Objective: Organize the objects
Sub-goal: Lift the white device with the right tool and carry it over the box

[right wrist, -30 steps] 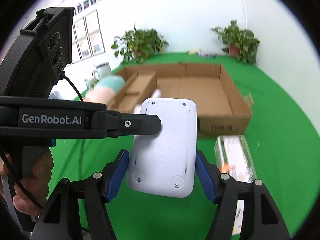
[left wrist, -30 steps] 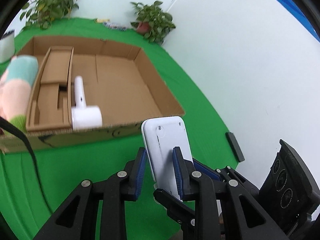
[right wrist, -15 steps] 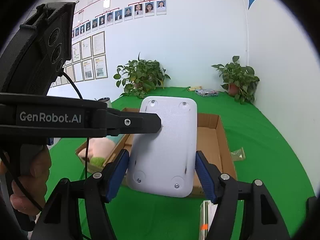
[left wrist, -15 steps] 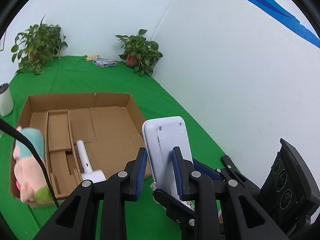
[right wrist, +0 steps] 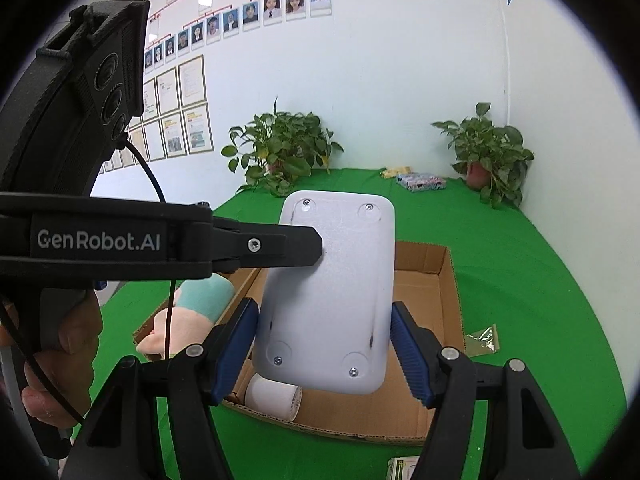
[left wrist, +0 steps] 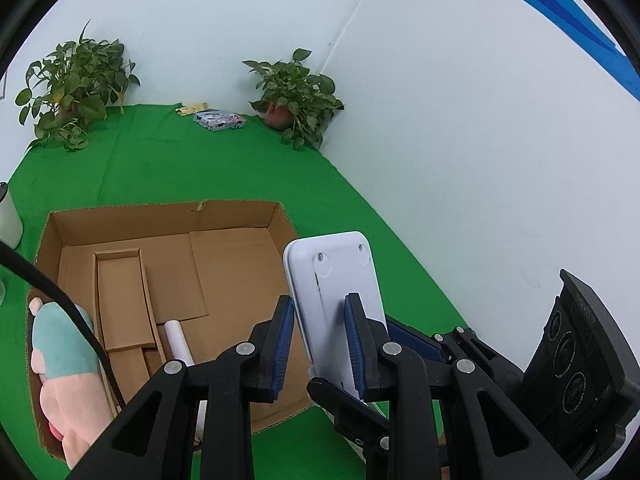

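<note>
Together, both grippers carry a flat white plastic device with rounded corners and screwed-on feet (right wrist: pixel 326 300) in the air above an open brown cardboard box (left wrist: pixel 240 220) on green cloth (left wrist: pixel 168 168). The left gripper (left wrist: pixel 320 340) has its blue-padded jaws nearly closed, pinching the device across its thin edge. The right gripper (right wrist: pixel 324 344) stands about half open, its pads clamping the device's two long sides. Inside the box lie a white cylindrical handheld fan (right wrist: pixel 272 396) near the front wall and cardboard dividers (left wrist: pixel 120 300). A pink and mint plush toy (left wrist: pixel 64 368) lies at the box's left end. A person's hand (right wrist: pixel 60 360) grips the left gripper's handle. Two potted green plants (left wrist: pixel 296 96) stand by the white wall.
</note>
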